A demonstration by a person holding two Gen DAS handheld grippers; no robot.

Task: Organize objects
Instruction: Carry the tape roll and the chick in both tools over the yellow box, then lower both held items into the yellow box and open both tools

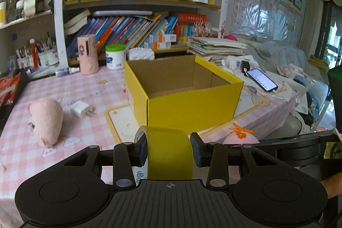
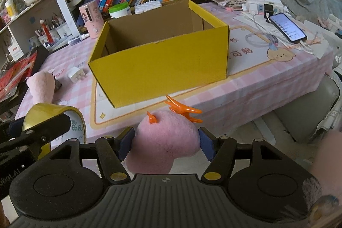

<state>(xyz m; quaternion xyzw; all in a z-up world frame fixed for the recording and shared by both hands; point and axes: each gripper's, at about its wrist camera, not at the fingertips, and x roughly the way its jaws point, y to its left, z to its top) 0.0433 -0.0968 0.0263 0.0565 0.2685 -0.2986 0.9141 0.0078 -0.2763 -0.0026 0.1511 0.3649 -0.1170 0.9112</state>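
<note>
Tape roll [image 1: 170, 151] clamped in left gripper [image 1: 168, 150], pink plush toy [image 2: 165, 138] squeezed in right gripper [image 2: 165, 142], both before yellow box [image 2: 162, 65].

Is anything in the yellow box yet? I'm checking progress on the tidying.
No: the left wrist view shows the yellow box with only bare cardboard inside, as far as its floor shows.

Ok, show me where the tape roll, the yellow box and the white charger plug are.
tape roll [image 1: 168, 153]: left wrist view, on its yellow outer band.
yellow box [image 2: 162, 69]: right wrist view, on its near outer wall.
white charger plug [image 1: 81, 110]: left wrist view, on its white body.
</note>
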